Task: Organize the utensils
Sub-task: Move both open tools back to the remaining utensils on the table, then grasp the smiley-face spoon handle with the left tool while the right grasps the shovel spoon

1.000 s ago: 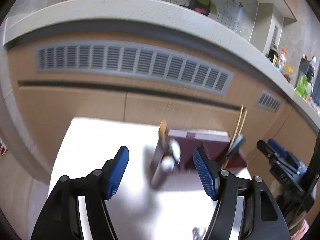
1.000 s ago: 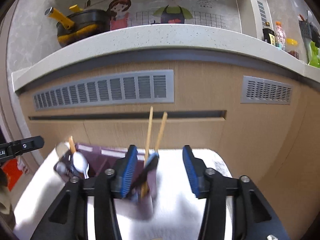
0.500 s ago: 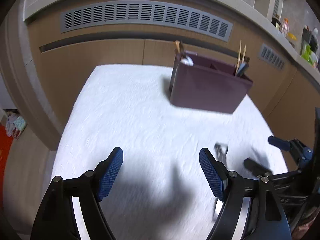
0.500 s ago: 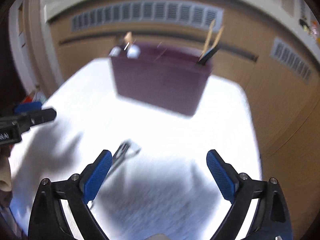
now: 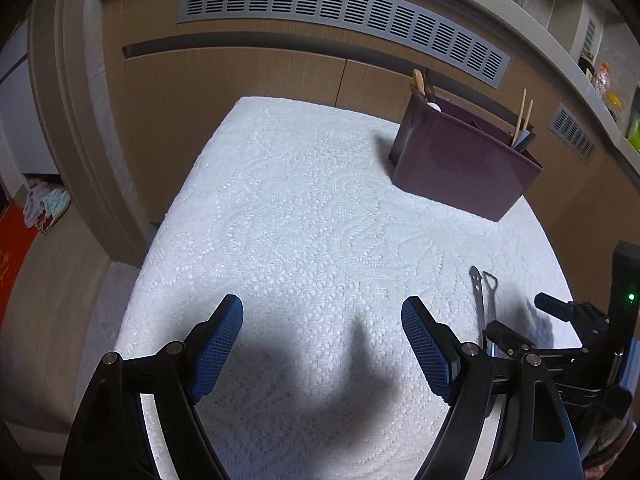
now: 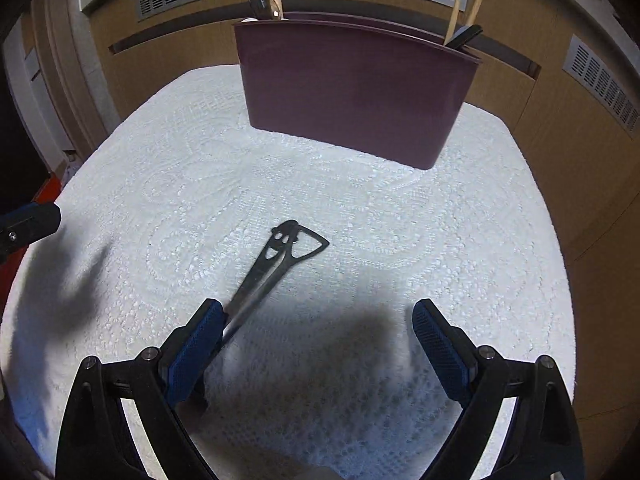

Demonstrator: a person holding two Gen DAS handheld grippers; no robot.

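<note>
A maroon utensil holder [image 5: 460, 160] [image 6: 352, 88] stands at the far side of the white lace cloth. It holds spoons [image 6: 262, 2] at its left end and chopsticks [image 6: 456, 12] with a dark handle at its right end. Two dark metal utensils [image 6: 280, 256] [image 5: 482, 300] lie side by side on the cloth. My right gripper [image 6: 318, 312] is open just above them; their near ends run under its left finger. My left gripper [image 5: 322, 308] hovers over bare cloth, its jaws opening with nothing between them.
Wooden cabinet fronts with grey vent grilles [image 5: 340, 16] rise right behind the table. The right gripper's black frame [image 5: 568, 320] shows at the lower right of the left wrist view. The cloth's edges [image 5: 168, 216] drop off on the left and right.
Both grippers have pulled back from the holder and sunk toward the cloth, tilting downward. Both have spread wider, the right one coming off the chopsticks and dark handle in the holder.
</note>
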